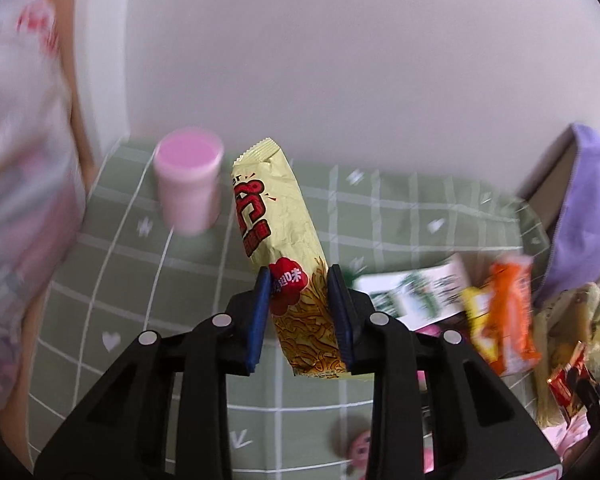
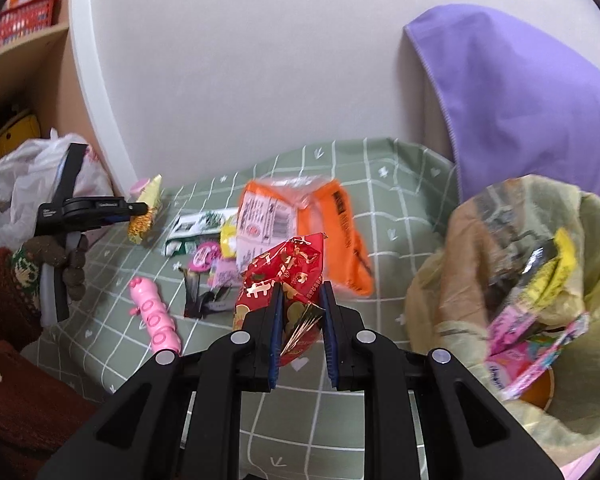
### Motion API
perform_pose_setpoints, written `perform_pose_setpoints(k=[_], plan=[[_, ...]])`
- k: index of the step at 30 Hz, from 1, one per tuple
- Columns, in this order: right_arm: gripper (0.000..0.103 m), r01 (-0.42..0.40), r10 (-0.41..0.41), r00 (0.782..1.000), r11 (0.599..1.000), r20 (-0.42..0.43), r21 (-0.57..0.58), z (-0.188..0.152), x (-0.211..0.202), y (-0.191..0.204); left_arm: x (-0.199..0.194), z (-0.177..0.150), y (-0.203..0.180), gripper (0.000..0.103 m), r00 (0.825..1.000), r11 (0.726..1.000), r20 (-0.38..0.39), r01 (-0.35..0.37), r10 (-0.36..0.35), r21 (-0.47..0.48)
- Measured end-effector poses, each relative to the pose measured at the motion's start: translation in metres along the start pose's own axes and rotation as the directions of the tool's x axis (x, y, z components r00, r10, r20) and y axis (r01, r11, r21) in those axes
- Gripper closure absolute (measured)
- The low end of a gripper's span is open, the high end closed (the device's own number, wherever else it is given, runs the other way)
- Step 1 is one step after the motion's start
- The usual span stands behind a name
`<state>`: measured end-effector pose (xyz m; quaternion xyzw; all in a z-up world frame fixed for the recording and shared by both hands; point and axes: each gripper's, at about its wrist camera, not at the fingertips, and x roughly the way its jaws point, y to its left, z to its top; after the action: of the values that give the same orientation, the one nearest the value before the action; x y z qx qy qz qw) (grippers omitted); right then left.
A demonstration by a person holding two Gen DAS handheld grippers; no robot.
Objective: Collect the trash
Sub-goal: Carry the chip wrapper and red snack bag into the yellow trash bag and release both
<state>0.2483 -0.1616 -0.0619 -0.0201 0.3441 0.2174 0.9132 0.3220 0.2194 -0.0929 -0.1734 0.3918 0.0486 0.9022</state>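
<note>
A: Where does the trash sit right now?

B: Two pieces are already off the bench. The right gripper [image 2: 300, 316] is clamped on a red snack packet [image 2: 286, 276], its crumpled body sticking forward and up out of the jaws. The left gripper [image 1: 300, 308] is closed around a yellow snack bag [image 1: 284, 248], long axis nearly upright, top seal tilted a little to the left.

A: And the place it all goes?

B: The yellowish trash bag [image 2: 512, 280] lies to the right of the red packet, mouth open toward the camera, wrappers already inside. The right hand is the nearer one, I judge; a sideways swing to the right should carry the packet over the rim.

A: Anything between them?

B: Only open green checked cloth [image 2: 384, 216] on the bench. The orange packet [image 2: 300, 224] lies behind the red one, not on that path. The left hand's bag has farther to travel, across the scattered litter: a green-and-white wrapper [image 2: 196, 228], small pink pieces, a pink toy [image 2: 156, 312].

A: What else is around?

B: A pink cup [image 1: 188, 184] stands just left of the yellow bag, and a purple cloth [image 2: 520, 96] hangs behind the trash bag.
</note>
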Motion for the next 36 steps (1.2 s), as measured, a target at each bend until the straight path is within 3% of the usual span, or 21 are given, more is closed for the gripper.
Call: perform_pose_setpoints(k=[3, 7, 9, 12, 13, 15, 18, 19, 20, 22, 24, 27, 28, 31, 33, 35, 36], plan=[[0.085, 0.017, -0.017, 1.0, 1.0, 0.018, 0.011, 0.005, -0.005, -0.005, -0.021, 0.009, -0.026, 0.075, 0.996, 0.997, 0.071, 0.04, -0.045, 0.068], [0.085, 0.043, -0.044, 0.998, 0.999, 0.046, 0.003, 0.012, -0.015, -0.01, -0.046, 0.019, -0.076, 0.075, 0.981, 0.973, 0.133, 0.116, -0.145, 0.2], [0.085, 0.076, -0.076, 0.995, 0.997, 0.069, -0.008, 0.02, -0.023, -0.013, -0.059, 0.023, -0.101, 0.075, 0.967, 0.952, 0.152, 0.161, -0.205, 0.26], [0.085, 0.122, -0.12, 0.986, 0.993, 0.116, -0.01, 0.034, -0.041, -0.021, -0.076, 0.033, -0.147, 0.075, 0.932, 0.903, 0.154, 0.261, -0.328, 0.342], [0.085, 0.143, -0.141, 0.98, 0.99, 0.143, -0.004, 0.04, -0.051, -0.026, -0.083, 0.037, -0.17, 0.075, 0.909, 0.871, 0.147, 0.313, -0.39, 0.378], [0.085, 0.188, -0.188, 0.961, 0.982, 0.201, 0.02, 0.053, -0.074, -0.038, -0.091, 0.041, -0.197, 0.075, 0.879, 0.83, 0.134, 0.367, -0.457, 0.419], [0.085, 0.247, -0.253, 0.93, 0.967, 0.265, 0.056, 0.065, -0.106, -0.054, -0.105, 0.042, -0.244, 0.075, 0.815, 0.739, 0.086, 0.468, -0.573, 0.485], [0.085, 0.269, -0.276, 0.921, 0.961, 0.276, 0.062, 0.066, -0.113, -0.058, -0.108, 0.041, -0.264, 0.075, 0.786, 0.691, 0.046, 0.513, -0.617, 0.509], [0.085, 0.295, -0.301, 0.91, 0.953, 0.284, 0.067, 0.068, -0.12, -0.062, -0.109, 0.039, -0.275, 0.075, 0.77, 0.664, 0.016, 0.539, -0.638, 0.519], [0.085, 0.355, -0.364, 0.883, 0.931, 0.295, 0.085, 0.068, -0.136, -0.075, -0.105, 0.032, -0.302, 0.075, 0.72, 0.578, -0.091, 0.619, -0.688, 0.531], [0.085, 0.397, -0.414, 0.861, 0.91, 0.295, 0.12, 0.064, -0.15, -0.09, -0.098, 0.022, -0.322, 0.075, 0.682, 0.514, -0.174, 0.671, -0.71, 0.535], [0.085, 0.437, -0.468, 0.837, 0.883, 0.283, 0.169, 0.054, -0.168, -0.108, -0.083, 0.003, -0.344, 0.075, 0.646, 0.443, -0.287, 0.721, -0.707, 0.533], [0.085, 0.444, -0.479, 0.833, 0.878, 0.278, 0.181, 0.052, -0.171, -0.11, -0.073, -0.008, -0.355, 0.075, 0.627, 0.41, -0.352, 0.748, -0.695, 0.522], [0.085, 0.461, -0.505, 0.823, 0.861, 0.259, 0.216, 0.041, -0.177, -0.122, -0.054, -0.033, -0.371, 0.075, 0.592, 0.359, -0.462, 0.79, -0.661, 0.497], [0.085, 0.468, -0.517, 0.821, 0.852, 0.242, 0.233, 0.034, -0.177, -0.129, -0.036, -0.05, -0.387, 0.074, 0.593, 0.338, -0.518, 0.793, -0.616, 0.507], [0.085, 0.472, -0.524, 0.82, 0.846, 0.228, 0.249, 0.03, -0.176, -0.133, -0.018, -0.071, -0.41, 0.075, 0.61, 0.327, -0.578, 0.786, -0.542, 0.524], [0.085, 0.472, -0.526, 0.821, 0.844, 0.222, 0.255, 0.028, -0.175, -0.134, -0.007, -0.081, -0.42, 0.075, 0.632, 0.331, -0.597, 0.772, -0.495, 0.543]])
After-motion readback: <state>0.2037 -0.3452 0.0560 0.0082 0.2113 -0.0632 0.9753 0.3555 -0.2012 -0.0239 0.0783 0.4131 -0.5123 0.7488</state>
